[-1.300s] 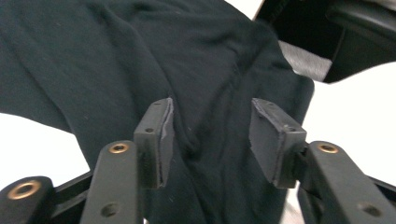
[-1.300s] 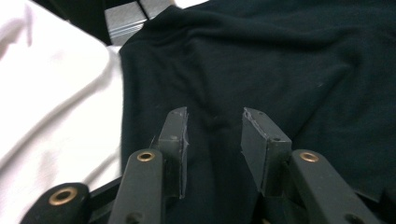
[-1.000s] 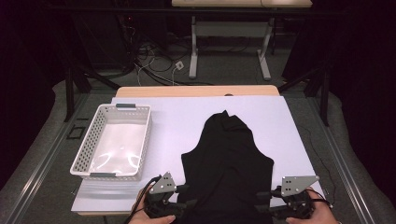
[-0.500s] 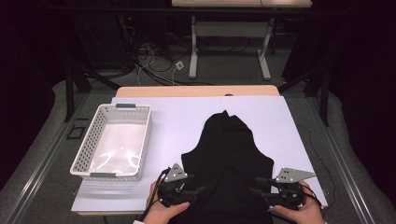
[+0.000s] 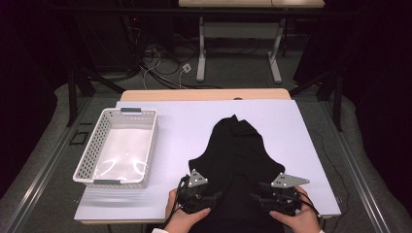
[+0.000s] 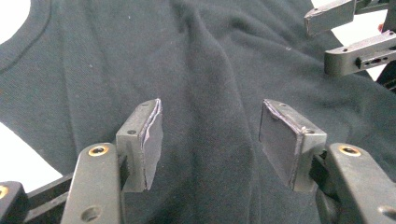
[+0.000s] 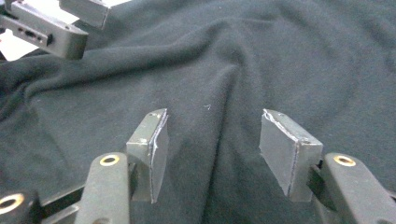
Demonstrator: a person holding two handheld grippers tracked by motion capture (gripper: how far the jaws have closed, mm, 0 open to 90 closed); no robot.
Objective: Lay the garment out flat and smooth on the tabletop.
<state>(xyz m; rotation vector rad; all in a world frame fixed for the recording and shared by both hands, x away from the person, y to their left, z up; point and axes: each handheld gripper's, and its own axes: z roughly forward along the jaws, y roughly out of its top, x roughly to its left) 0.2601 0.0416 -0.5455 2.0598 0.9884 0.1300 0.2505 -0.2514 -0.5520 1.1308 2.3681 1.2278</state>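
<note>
Shirt [image 5: 240, 160], black and rumpled, lies on the white sheet of the desk [image 5: 184, 116], its near end hanging toward the person; nothing is folded or lifted yet, so I judge the work barely begun. To the left stands a white basket [image 5: 118, 145], with nothing in it. The left gripper [image 5: 214, 196] hovers over the near cloth, jaws spread wide and holding nothing; the right gripper [image 5: 256, 198] likewise gapes, gripping nothing. The high view gives the whole layout. The left gripper view adds the shirt's neckline [image 6: 32, 44]; the right gripper view shows creases running between its pads [image 7: 154, 149].
</note>
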